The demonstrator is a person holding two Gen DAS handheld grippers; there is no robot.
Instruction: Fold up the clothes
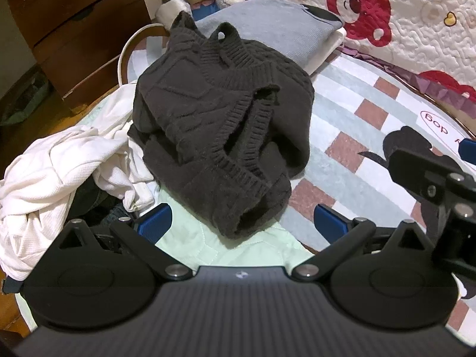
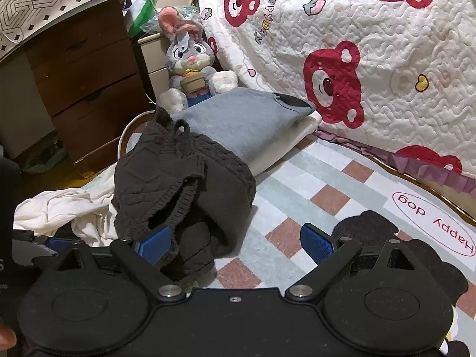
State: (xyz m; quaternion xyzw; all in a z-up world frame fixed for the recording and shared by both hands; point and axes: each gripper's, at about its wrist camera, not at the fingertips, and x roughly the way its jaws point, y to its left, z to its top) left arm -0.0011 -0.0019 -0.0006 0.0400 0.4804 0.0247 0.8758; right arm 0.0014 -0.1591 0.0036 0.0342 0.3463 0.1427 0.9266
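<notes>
Rug (image 2: 297, 175) on the floor carries everything: a grey sweater (image 2: 235, 116) lies folded at twelve o'clock, the dark knit sweater (image 1: 220, 131) sits bundled mid-rug, white clothes (image 1: 59, 172) remain crumpled at nine. Both the left hand-held gripper (image 1: 242, 223) and the right hand-held gripper (image 2: 236, 242) gape empty.

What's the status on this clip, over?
Both hand-held grippers open, left and right, holding nothing. Dark sweater crumpled on the mat, unfolded. White garment heaped against it.
</notes>
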